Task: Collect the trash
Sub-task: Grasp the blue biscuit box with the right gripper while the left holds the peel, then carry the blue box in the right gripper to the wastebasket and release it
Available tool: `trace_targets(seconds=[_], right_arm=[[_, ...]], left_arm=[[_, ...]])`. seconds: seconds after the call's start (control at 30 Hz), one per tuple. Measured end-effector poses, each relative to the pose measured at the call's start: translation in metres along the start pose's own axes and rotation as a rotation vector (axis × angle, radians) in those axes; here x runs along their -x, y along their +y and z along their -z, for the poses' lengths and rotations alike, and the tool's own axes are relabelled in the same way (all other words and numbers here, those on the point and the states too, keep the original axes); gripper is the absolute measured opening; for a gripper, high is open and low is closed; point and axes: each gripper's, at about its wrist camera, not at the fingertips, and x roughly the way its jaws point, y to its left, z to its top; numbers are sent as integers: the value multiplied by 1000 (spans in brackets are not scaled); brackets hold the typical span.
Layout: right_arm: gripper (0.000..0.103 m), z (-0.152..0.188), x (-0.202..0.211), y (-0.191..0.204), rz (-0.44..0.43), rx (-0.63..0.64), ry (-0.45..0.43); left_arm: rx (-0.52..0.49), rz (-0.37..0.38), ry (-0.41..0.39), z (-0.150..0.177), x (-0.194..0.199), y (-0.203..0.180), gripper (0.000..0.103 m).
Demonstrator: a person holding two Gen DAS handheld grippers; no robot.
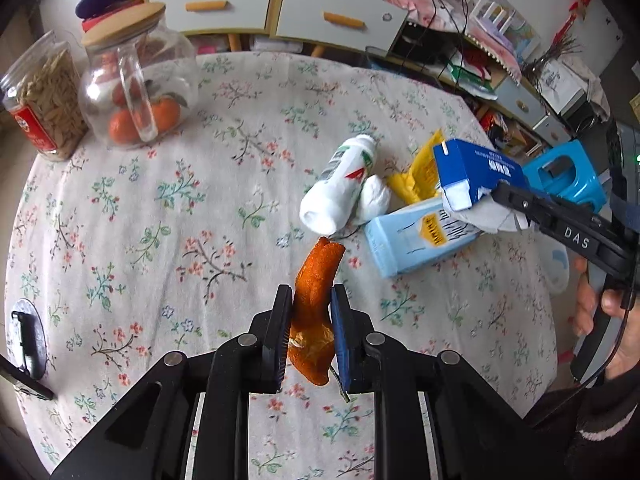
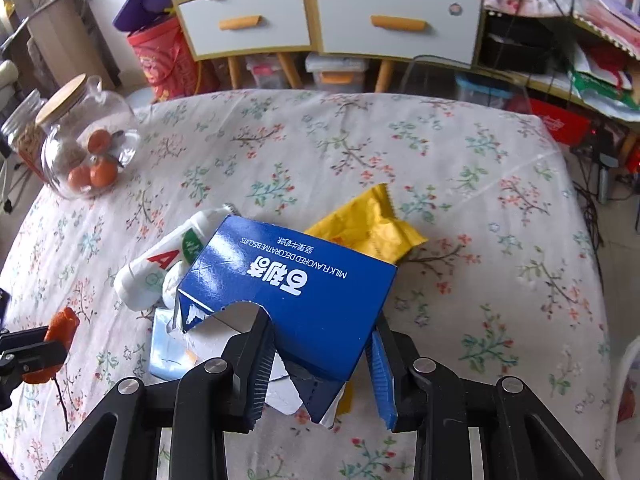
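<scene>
The left claw (image 1: 311, 312) is clamped on a strip of orange peel (image 1: 316, 304); the peel stands between its two pads, its upper end poking out past the fingertips and its lower end hanging behind them, lifted clear of the flowered tabletop (image 1: 160, 208).

The right claw (image 2: 320, 344) grips a dark blue biscuit box (image 2: 304, 280) by its torn end. The box sits between the pads, which press on its two sides, and most of it juts forward beyond the fingertips, held above the tabletop.

Taking the blue box as the landmark: a white bottle (image 2: 160, 264) lies on its side just left of it, with a small white lump (image 2: 173, 282) against the bottle. A crumpled yellow wrapper (image 2: 372, 228) lies just behind the box. A pale blue carton (image 2: 172, 352) lies flat beneath the box's near left corner. The peel in the left claw is well to the left of the box.

Far left of the box, near the tabletop's edge, stands a glass jar (image 2: 86, 148) with a wooden lid and oranges inside. A second jar (image 1: 44, 100) stands beside it.
</scene>
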Motion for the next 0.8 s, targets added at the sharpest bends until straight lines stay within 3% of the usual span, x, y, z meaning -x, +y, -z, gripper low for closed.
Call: trace_targets(seconds=[0.37,0.8], right_arm=[[38,15,30,-60,37,-95,-13],[38,60,76,-178,159,-323,2]], left_arm=[[-40,35,-35,-8,0,-40,20],[-130,55,-34,-2,-15,-105,20]])
